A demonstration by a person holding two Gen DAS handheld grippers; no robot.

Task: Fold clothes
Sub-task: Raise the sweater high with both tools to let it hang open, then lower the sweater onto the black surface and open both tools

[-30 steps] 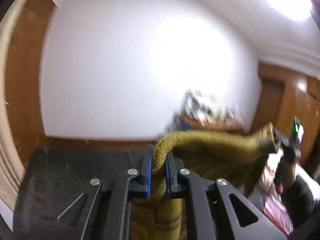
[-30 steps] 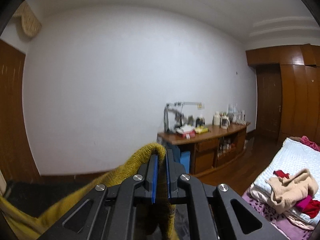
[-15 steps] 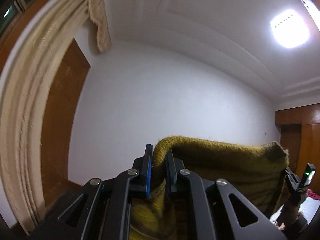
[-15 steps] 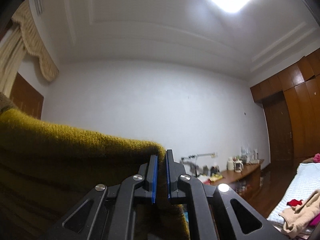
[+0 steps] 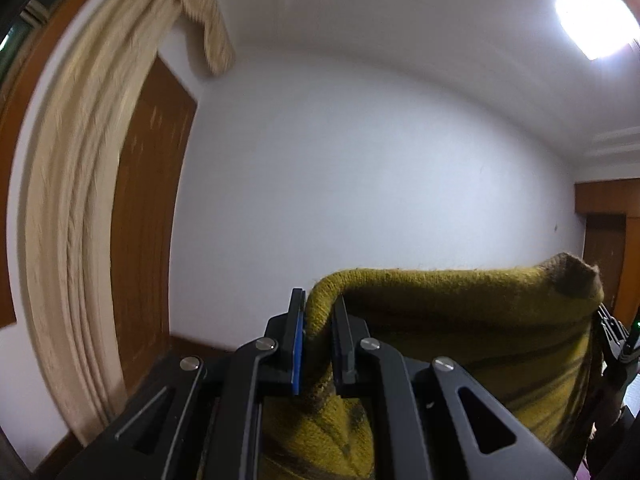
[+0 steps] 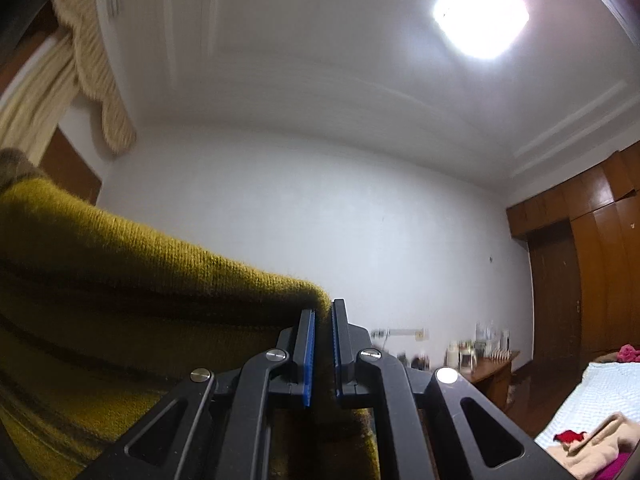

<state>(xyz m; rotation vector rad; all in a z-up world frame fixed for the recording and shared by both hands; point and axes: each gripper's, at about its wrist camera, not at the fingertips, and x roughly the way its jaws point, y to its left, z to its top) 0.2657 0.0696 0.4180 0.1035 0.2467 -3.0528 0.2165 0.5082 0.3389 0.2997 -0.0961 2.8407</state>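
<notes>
A mustard-yellow knit sweater (image 5: 460,320) with faint dark stripes is held up in the air, stretched between both grippers. My left gripper (image 5: 320,312) is shut on one end of its top edge, and the knit runs off to the right. At that far end the other gripper's black body (image 5: 616,340) shows beside the sweater's corner. In the right wrist view my right gripper (image 6: 324,316) is shut on the sweater (image 6: 120,280), which spreads away to the left and hangs down. The lower part of the sweater is out of view.
A cream curtain (image 5: 72,220) and a brown wooden panel (image 5: 148,220) stand at the left. On the right lie a bed (image 6: 600,396) with a heap of clothes (image 6: 592,448), a wooden sideboard (image 6: 484,372) with small items, and wooden wardrobes (image 6: 580,280).
Both grippers have risen and tilted upward with the sweater; the views now show wall and ceiling instead of the dark surface below. The sweater's top edge has been pulled out straighter between them.
</notes>
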